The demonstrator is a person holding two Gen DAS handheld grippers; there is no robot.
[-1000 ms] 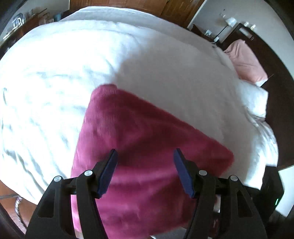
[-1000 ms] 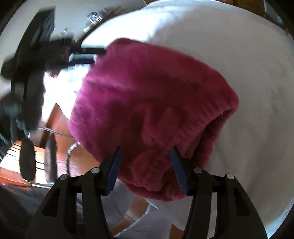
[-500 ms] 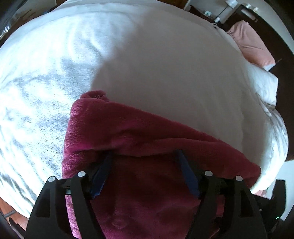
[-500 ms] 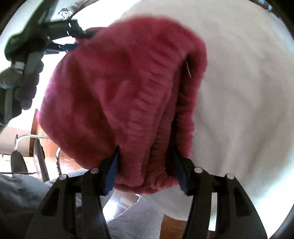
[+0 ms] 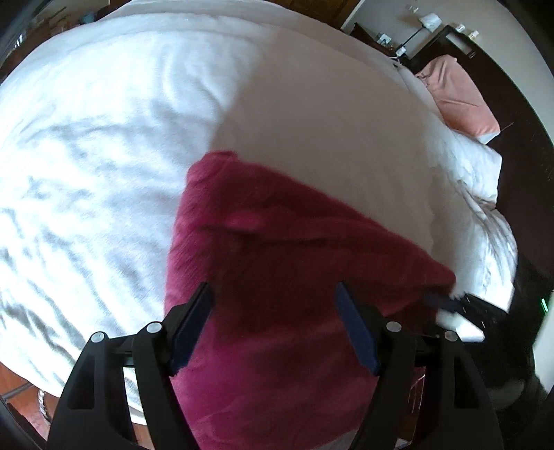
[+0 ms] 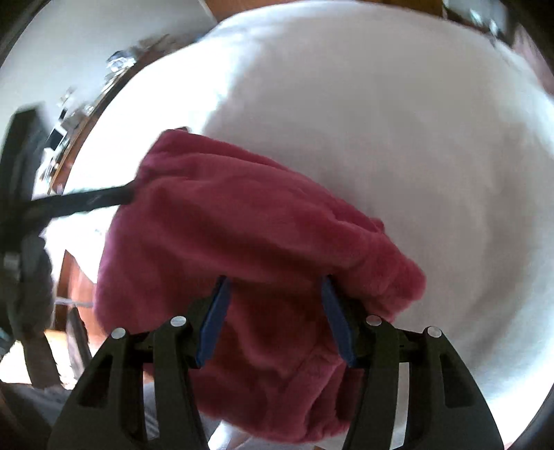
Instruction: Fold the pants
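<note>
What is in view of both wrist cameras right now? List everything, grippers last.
pants: one, magenta fleece, on the near edge of the bed, partly folded over.
bed cover: one, white, under the pants.
pillow: one, pink, far right end of the bed.
white pillow: one, below the pink one.
lamp: one, white, by the far wall.
floor: wood, brown, below the bed edge.
left hand-held gripper: black with blue pads, jaws apart over the pants.
right hand-held gripper: black with blue pads, jaws apart, fleece between them.
</note>
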